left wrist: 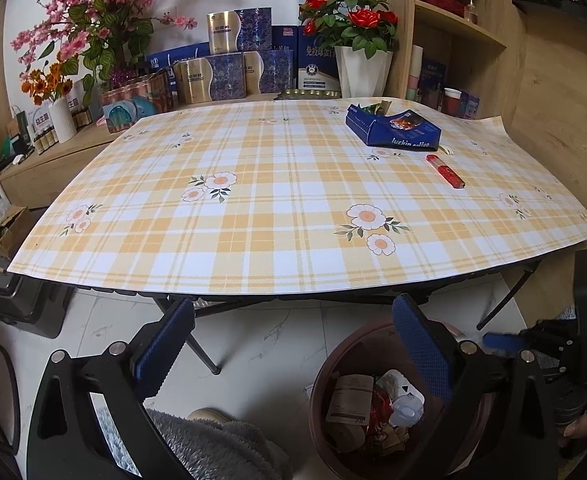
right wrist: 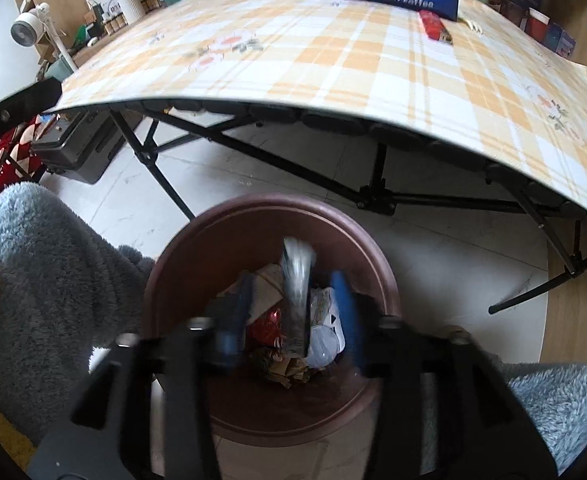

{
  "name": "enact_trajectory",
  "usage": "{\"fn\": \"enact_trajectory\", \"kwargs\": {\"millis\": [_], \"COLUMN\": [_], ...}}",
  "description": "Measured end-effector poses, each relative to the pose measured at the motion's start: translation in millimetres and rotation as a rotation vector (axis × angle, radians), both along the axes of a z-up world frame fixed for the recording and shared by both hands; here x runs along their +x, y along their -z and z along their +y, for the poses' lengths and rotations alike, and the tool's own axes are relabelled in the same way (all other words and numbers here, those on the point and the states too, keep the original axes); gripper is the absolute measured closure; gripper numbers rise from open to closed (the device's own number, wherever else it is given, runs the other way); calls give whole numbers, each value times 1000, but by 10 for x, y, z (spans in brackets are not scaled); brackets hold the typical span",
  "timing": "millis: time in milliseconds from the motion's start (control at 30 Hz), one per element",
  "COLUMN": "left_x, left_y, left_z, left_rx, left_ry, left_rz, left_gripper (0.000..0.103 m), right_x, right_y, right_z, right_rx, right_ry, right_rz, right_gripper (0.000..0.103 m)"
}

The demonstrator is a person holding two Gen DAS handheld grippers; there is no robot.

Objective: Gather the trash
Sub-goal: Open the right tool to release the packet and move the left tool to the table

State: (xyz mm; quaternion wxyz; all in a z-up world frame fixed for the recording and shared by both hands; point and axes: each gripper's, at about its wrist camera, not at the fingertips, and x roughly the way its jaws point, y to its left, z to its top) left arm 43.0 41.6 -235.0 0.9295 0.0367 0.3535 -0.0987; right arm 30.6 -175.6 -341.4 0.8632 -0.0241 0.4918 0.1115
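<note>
My right gripper (right wrist: 293, 284) hangs over the brown trash bin (right wrist: 197, 240), pointing down into it. Its jaws stand open, and a blurred silvery wrapper (right wrist: 298, 292) sits loose between the blue fingers (right wrist: 343, 308), touching neither pad. The bin holds paper, red foil and white plastic scraps. In the left wrist view my left gripper (left wrist: 293, 344) is open and empty, held low in front of the table beside the bin (left wrist: 321, 384). On the plaid tablecloth lie a blue coffee box (left wrist: 393, 126) with wrappers in it and a red stick packet (left wrist: 445, 170).
The folding table (left wrist: 253, 220) has black legs (right wrist: 377, 184) close behind the bin. Flower pots and gift boxes (left wrist: 229, 72) line its far edge, with wooden shelves (left wrist: 461, 28) to the right. A dark case (right wrist: 81, 148) sits on the floor at left. Fluffy grey sleeves (right wrist: 53, 264) flank the bin.
</note>
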Motion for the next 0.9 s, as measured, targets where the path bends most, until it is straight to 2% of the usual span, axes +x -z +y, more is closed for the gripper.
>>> {"fn": "enact_trajectory", "kwargs": {"millis": [33,67,100,200,500,667,800,900], "left_x": [1,1,1,-1,-3,-8,35,139], "left_y": [1,3,0,-1,-2,-3,-11,-29], "left_z": [1,4,3,3,10,11,-24,-71], "left_rx": [0,0,-2,-2,-6,-6,-17,-40], "left_ry": [1,0,-1,-1,-3,1,35,53], "left_rz": [0,1,-2,-2,-3,-2,32,75], "left_gripper": [6,6,6,6,6,6,6,6], "right_x": [0,4,4,22,29,3,5,22], "right_y": [-9,-7,-10,-12,-38,-137,-375,-724], "right_z": [-1,-2,-12,-27,-100,-125,-214,-455], "right_rx": [-3,-8,-12,-19,-8,7,24,69], "right_ry": [2,7,15,33,75,84,106,155], "right_rz": [-6,-8,-11,-13,-23,-60,-113,-201], "right_gripper": [46,33,24,14,8,6,6,6]}}
